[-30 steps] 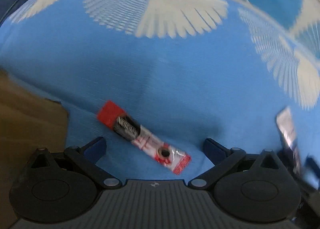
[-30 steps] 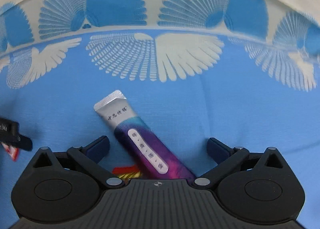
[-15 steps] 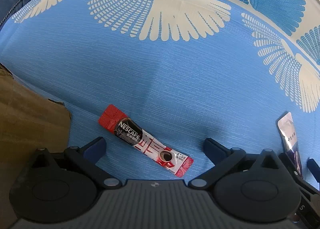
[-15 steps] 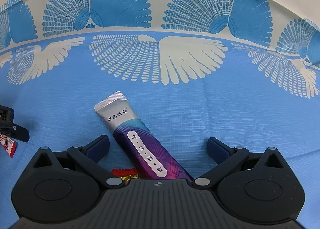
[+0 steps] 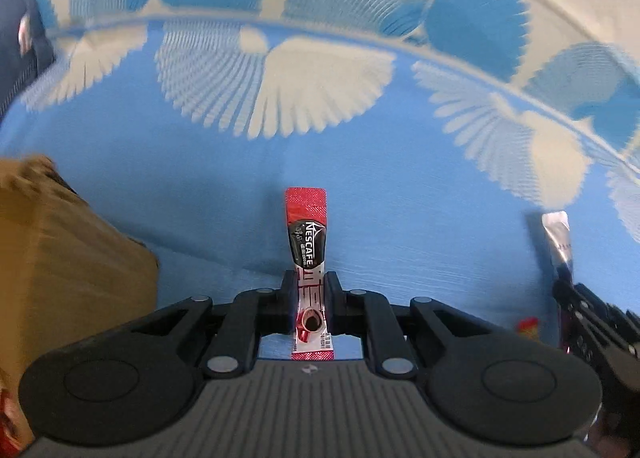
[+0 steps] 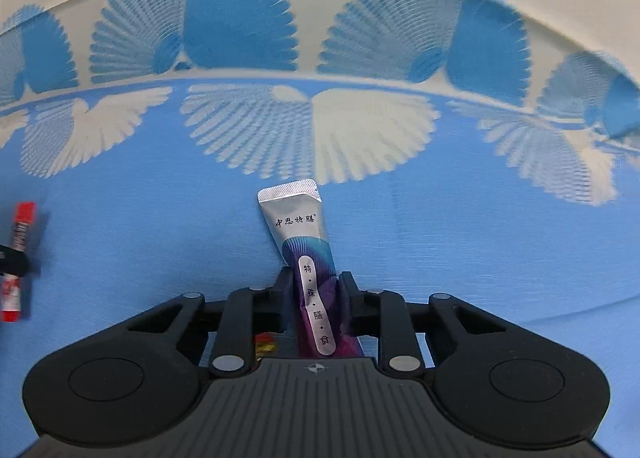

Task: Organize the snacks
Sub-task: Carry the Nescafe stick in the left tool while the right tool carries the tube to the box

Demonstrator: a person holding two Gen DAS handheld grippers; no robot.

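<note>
A red, black and white Nescafe stick sachet [image 5: 306,226] stands straight out between the jaws of my left gripper [image 5: 308,282]. The jaws are closing and both pads press on its lower half, and it hangs above the blue cloth. A silver and purple stick sachet [image 6: 298,222] with Chinese lettering sits between the jaws of my right gripper [image 6: 316,278]. Those jaws are also closing, with the pads against its sides. The right wrist view shows the Nescafe sachet [image 6: 22,226] at the far left. The left wrist view shows the silver sachet [image 5: 558,234] at the far right.
A brown cardboard box [image 5: 60,258] stands close at the left of the left gripper. A small red and yellow wrapper [image 6: 266,342] lies on the cloth under the right gripper. The blue tablecloth [image 6: 480,238] with white fan patterns stretches ahead.
Both grippers went from wide open to closed on their sachets. The Nescafe sachet turned from lying slantwise to pointing straight ahead, and the left gripper rose with it. The right gripper stayed in place.
</note>
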